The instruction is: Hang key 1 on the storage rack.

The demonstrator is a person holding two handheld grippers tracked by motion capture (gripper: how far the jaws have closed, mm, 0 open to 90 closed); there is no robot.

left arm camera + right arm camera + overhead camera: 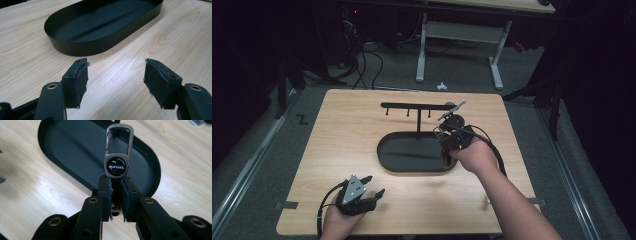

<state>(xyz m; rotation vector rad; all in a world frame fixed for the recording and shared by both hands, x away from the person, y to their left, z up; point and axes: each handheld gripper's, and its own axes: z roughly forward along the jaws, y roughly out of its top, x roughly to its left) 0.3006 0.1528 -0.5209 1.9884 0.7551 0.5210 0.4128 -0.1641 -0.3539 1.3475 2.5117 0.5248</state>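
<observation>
The right gripper (116, 186), its jaws pinched tight on the keychain (117, 157) above the black tray (62, 152), should lift the clip slowly and straight onto a hook of the rack (418, 106), while the left gripper (116, 80) waits wide apart with nothing in it, and the tiny hooks are hard to see.

Dim room, lit table, soft shadows, pics sharp

Overhead plus two close views, tray (412, 167) shared
</observation>
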